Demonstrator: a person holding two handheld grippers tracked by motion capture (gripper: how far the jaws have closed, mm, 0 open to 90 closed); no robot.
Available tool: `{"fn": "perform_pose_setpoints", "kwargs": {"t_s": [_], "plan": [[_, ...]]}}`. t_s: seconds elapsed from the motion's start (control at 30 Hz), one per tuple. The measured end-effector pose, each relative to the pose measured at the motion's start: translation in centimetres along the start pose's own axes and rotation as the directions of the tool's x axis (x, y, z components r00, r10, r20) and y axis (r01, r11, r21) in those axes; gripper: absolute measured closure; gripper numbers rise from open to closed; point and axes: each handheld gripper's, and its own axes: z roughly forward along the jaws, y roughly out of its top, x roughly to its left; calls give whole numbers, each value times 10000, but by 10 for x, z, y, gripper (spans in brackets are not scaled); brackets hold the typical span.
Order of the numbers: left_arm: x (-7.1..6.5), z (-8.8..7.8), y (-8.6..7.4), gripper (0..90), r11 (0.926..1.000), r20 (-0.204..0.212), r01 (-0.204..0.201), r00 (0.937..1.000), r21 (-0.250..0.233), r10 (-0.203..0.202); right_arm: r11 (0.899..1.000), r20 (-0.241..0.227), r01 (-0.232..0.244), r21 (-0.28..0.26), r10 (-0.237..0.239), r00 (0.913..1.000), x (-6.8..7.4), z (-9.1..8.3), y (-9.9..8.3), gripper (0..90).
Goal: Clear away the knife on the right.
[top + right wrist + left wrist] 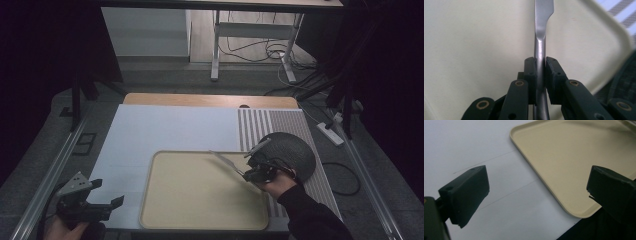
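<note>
The right gripper [540, 72] clamps a metal knife [541, 30] by its handle, blade tip cut off at the frame's top edge. Beneath the blade lies the beige tray [200, 220]. The left gripper [107, 197], jaws wide apart and holding nothing, hovers just beside the tray's corner. A dark round hat-like thing [295, 150] sits behind the right gripper, hard to identify.

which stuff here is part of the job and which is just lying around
In the job:
- metal utensil, clamped in the right gripper
- beige tray, which the utensil is held over

Lying about:
- dark round object at the tray's right
- striped mat
- white sheet
- left gripper, open, beside the tray
</note>
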Motion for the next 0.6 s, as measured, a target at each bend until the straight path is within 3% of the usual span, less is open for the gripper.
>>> {"fn": "perform_pose_setpoints", "kwargs": {"t_s": [0.33, 0.5, 0.6], "plan": [[0, 0, 0, 39, 10000, -11, -2, 10000, 13, 2, 9934, -466, 436, 1064, -389, 9982, 21, 26, -2, 798], [0, 0, 0, 39, 10000, -14, -6, 10000, 26, 6, 9955, -861, 413, 857, -339, 9957, 19, 22, -1, 765], [0, 1, 0, 39, 10000, -12, 5, 10000, 53, -5, 9972, -868, 644, 389, -608, 9944, 18, 15, 5, 886]]}}
